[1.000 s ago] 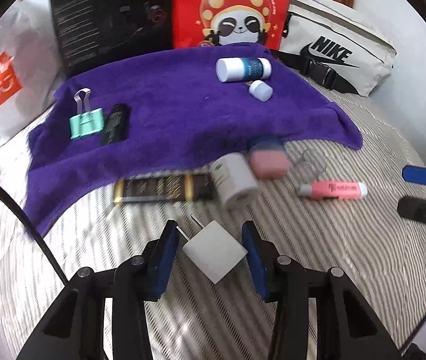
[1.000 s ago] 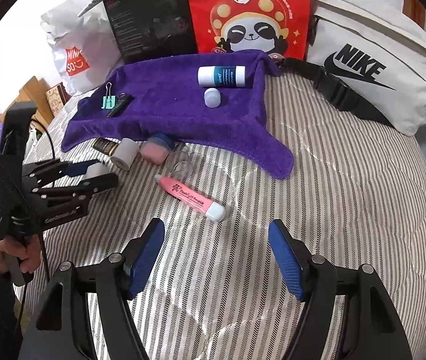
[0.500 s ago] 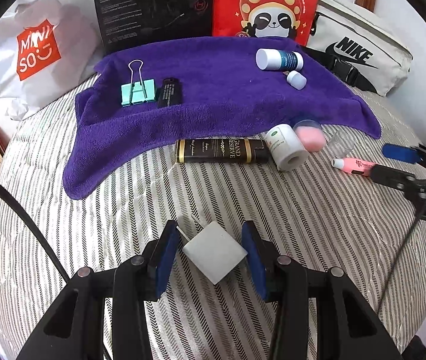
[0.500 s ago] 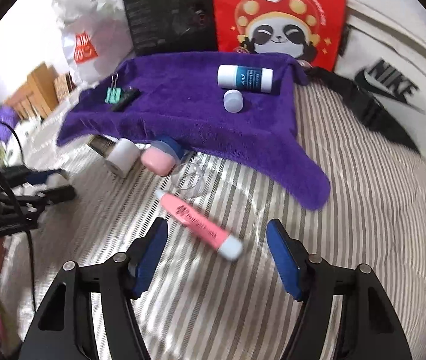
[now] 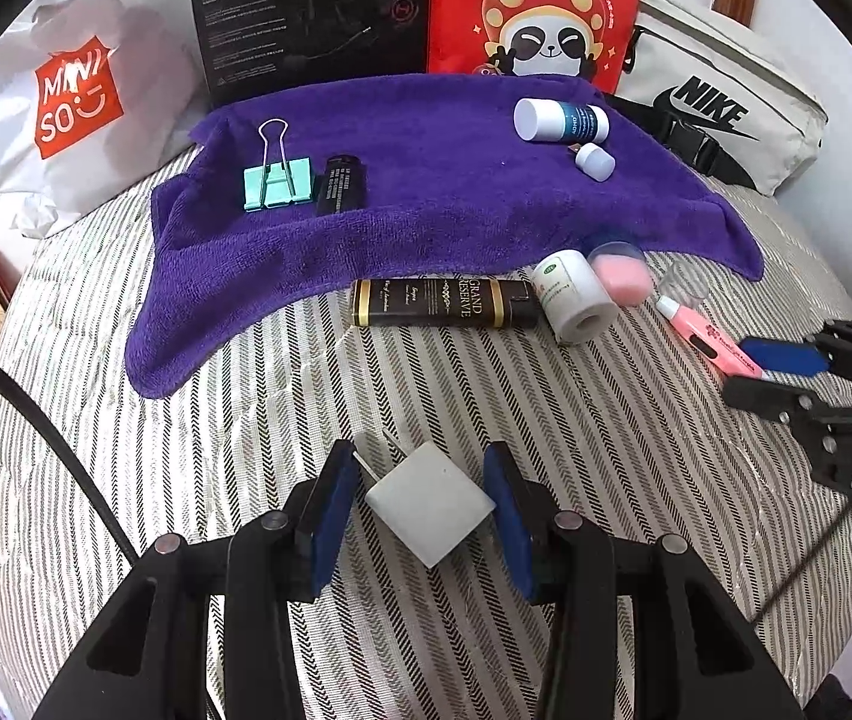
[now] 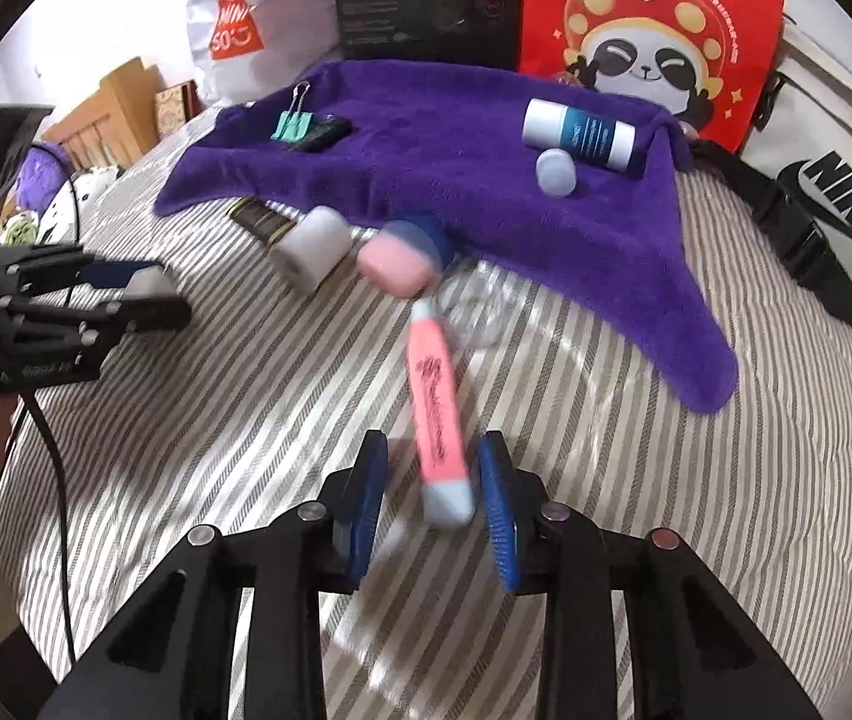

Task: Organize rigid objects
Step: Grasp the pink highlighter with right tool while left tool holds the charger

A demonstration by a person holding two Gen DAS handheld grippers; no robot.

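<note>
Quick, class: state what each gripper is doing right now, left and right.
Left gripper: shut on the white charger plug.
Right gripper: open around the pink highlighter, not yet clamped.

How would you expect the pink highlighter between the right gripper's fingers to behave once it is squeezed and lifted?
The pink highlighter looks like a stiff plastic barrel, so it should probably keep its shape. The right gripper flanks only its capped end, so the long free end may droop or pivot. Its smooth, rounded body could roll or slip sideways.

striped bedspread point(image 5: 546, 420) – white wall point(image 5: 816, 30), wooden furniture point(image 6: 108, 114).
</note>
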